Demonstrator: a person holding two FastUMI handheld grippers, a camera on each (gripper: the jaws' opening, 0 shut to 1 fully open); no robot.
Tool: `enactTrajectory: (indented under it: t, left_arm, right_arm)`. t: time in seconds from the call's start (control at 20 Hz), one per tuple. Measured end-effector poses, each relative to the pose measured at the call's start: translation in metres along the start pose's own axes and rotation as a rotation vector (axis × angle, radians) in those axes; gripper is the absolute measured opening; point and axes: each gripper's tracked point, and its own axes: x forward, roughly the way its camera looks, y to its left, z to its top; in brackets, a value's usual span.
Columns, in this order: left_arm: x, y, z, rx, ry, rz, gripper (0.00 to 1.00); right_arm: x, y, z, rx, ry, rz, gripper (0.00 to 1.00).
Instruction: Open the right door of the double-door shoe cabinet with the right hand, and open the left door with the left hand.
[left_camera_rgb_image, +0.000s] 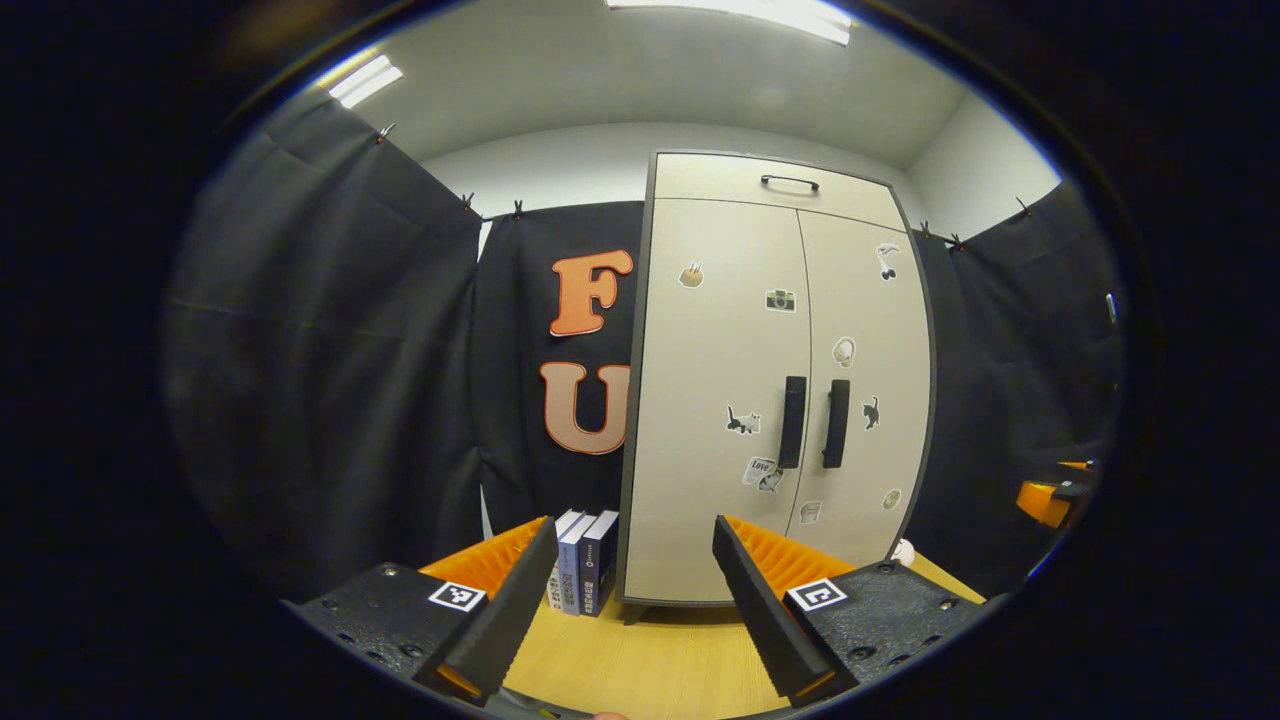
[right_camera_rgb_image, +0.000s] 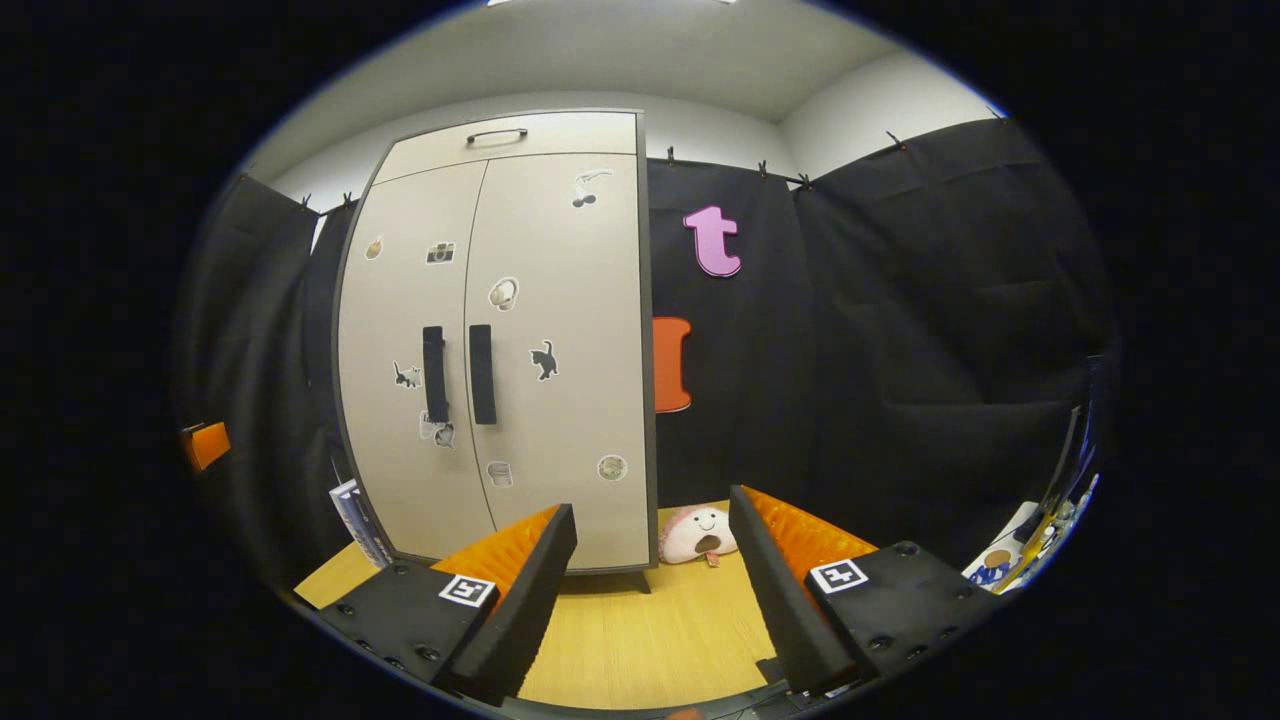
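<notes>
Shoe cabinet: one tall pale cabinet (left_camera_rgb_image: 770, 380) is seen standing on the far part of a wooden table (left_camera_rgb_image: 650, 665), against the black booth wall; in the right gripper view it is placed left of centre (right_camera_rgb_image: 500, 340).
Doors: two are counted, the left door (left_camera_rgb_image: 715, 400) and the right door (left_camera_rgb_image: 865, 390); both are seen closed, meeting at a centre seam.
Door handles: two dark vertical bars are counted, the left handle (left_camera_rgb_image: 792, 422) and the right handle (left_camera_rgb_image: 836, 423), set side by side at the seam at mid height.
Top panel: one panel is seen above the doors, fitted with one dark top handle (left_camera_rgb_image: 789, 182).
Stickers: about ten small stickers are spread over the two doors; an exact count cannot be told.
Left gripper: the left gripper (left_camera_rgb_image: 620, 600) is held near, well apart from the cabinet, with its two fingers spread apart and nothing between them.
Right gripper: the right gripper (right_camera_rgb_image: 650, 590) is held near, well apart from the cabinet, with its two fingers spread apart and nothing clamped.
Books: three upright books (left_camera_rgb_image: 583, 560) are counted just left of the cabinet's foot.
Plush toy: one pale plush toy (right_camera_rgb_image: 697, 533) is seen lying on the table just right of the cabinet's foot.
</notes>
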Motion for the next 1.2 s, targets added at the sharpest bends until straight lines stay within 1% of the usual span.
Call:
enactTrajectory:
  t: [0.25,0.4,0.5,0.8,0.95,1.1,1.2]
  left_arm:
    - [0.001,0.006,-0.004,0.022,0.003,0.015,0.94]
    - [0.002,0.008,-0.007,0.001,0.013,0.02,0.95]
    - [0.004,0.009,-0.01,-0.008,0.021,0.02,0.95]
    - [0.008,0.018,-0.019,0.016,0.033,0.051,0.95]
    - [0.012,0.025,-0.022,0.014,0.042,0.068,0.95]
    - [0.016,0.035,-0.022,0.014,0.039,0.095,0.95]
    - [0.019,0.041,-0.022,0.015,0.037,0.11,0.95]
  right_arm:
    - [0.032,0.024,0.008,-0.007,0.001,0.038,0.99]
    - [0.054,0.042,0.015,-0.019,-0.004,0.069,0.99]
    - [0.071,0.058,0.021,-0.023,-0.004,0.097,0.99]
    - [0.122,0.105,0.042,0.013,-0.012,0.158,0.98]
    - [0.144,0.125,0.055,-0.015,-0.014,0.167,0.98]
    - [0.162,0.156,0.068,-0.017,-0.029,0.209,0.98]
    - [0.175,0.17,0.074,-0.029,-0.034,0.221,0.98]
